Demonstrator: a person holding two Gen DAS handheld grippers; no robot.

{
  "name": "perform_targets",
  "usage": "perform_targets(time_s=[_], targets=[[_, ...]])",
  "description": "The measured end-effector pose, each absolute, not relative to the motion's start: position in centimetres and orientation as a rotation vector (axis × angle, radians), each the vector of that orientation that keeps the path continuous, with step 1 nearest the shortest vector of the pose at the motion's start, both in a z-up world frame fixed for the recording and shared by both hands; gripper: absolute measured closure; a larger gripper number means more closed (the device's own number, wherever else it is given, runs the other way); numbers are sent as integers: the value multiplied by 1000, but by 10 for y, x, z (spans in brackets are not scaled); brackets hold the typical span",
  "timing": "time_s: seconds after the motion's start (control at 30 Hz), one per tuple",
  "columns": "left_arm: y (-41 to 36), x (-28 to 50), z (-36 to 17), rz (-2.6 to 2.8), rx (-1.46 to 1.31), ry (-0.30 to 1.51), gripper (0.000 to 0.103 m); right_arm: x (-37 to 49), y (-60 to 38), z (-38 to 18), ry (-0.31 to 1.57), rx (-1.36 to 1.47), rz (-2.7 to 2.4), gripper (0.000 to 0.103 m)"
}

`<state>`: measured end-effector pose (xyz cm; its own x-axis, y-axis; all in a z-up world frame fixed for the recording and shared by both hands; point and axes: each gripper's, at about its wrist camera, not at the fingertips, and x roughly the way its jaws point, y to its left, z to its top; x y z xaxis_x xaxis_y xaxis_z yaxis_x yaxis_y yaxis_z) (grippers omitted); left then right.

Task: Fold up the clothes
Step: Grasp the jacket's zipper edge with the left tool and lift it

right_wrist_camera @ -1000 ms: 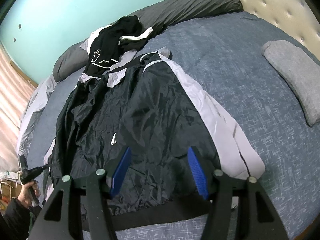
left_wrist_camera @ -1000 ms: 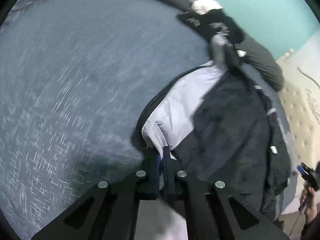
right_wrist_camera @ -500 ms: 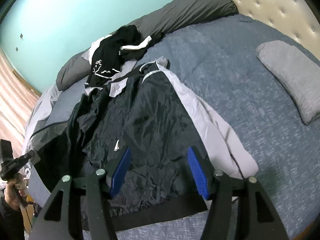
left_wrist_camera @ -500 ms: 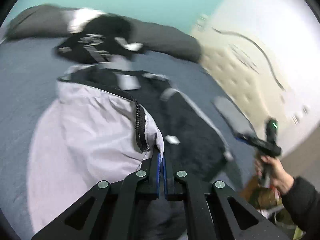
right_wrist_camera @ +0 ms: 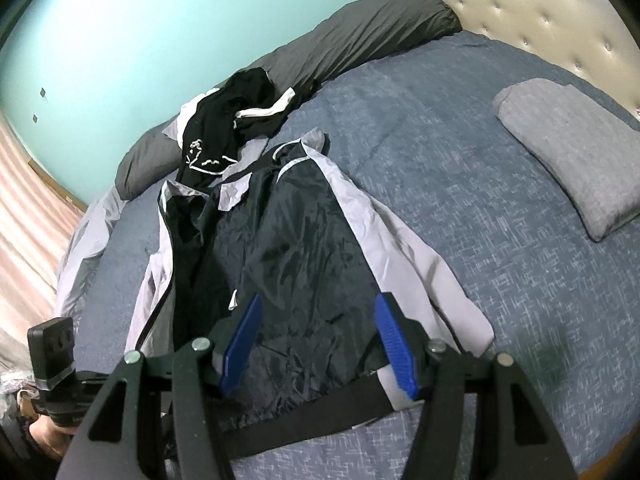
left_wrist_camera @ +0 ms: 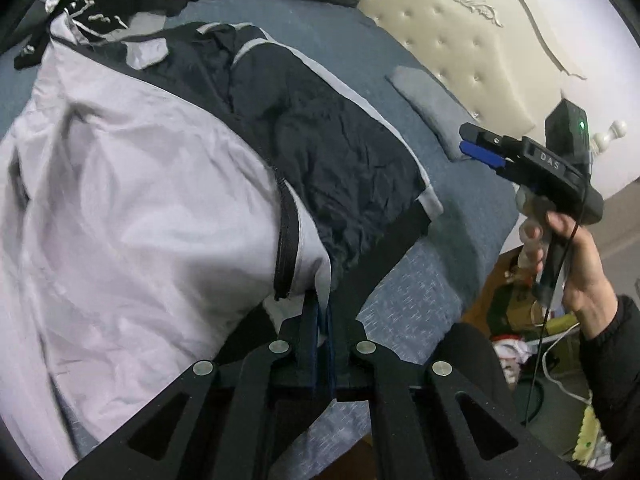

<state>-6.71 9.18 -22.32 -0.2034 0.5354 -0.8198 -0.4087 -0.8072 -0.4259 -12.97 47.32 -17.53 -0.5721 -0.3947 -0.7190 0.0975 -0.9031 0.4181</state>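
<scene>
Jacket (right_wrist_camera: 304, 272) lies spread on our blue bed (right_wrist_camera: 500, 264); our left gripper (left_wrist_camera: 323, 312) pinches its grey front edge at the zip, our right gripper (right_wrist_camera: 320, 344) hangs spread over the black hem, bare bedspread to its right

The left gripper (left_wrist_camera: 323, 320) points steeply down, its fingers (left_wrist_camera: 308, 320) pressed nearly together on a fold of pale cloth that rises from between their tips. The right gripper (right_wrist_camera: 318, 344) also tilts down, its blue-padded fingers (right_wrist_camera: 394, 344) standing well apart with nothing clamped between them. A bare hand (left_wrist_camera: 576, 256) in a dark sleeve grips the right gripper's handle from below, thumb and forefinger wrapped round it.
</scene>
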Motion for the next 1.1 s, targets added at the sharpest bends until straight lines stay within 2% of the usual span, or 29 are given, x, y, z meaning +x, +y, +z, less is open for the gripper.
perform_targets(time_s=[0.07,0.1,0.13,0.23,0.3,0.4,0.6,0.87,1.1], targets=[[70,-65,-213,2089,-1458,-169,84,-130,465,-173,-447,1269,-2506,43],[54,-65,-208,2117,-1455,-186,71,-131,459,-172,-432,1268,-2493,43],[38,-66,-206,2149,-1459,-200,65,-132,454,-172,-423,1267,-2477,43],[-7,-70,-202,2210,-1476,-295,64,-133,432,-171,-395,1266,-2427,42],[-35,-69,-204,2250,-1494,-330,64,-134,414,-172,-378,1273,-2389,38],[-77,-67,-208,2315,-1524,-372,60,-136,381,-176,-324,1305,-2295,36],[-155,-54,-255,2369,-1717,-473,58,-133,337,-185,-191,1338,-2219,36],[-227,-40,-302,2465,-1867,-486,58,-129,343,-195,-179,1391,-2245,36],[-253,-33,-333,2474,-1927,-476,58,-128,356,-203,-198,1434,-2282,36]])
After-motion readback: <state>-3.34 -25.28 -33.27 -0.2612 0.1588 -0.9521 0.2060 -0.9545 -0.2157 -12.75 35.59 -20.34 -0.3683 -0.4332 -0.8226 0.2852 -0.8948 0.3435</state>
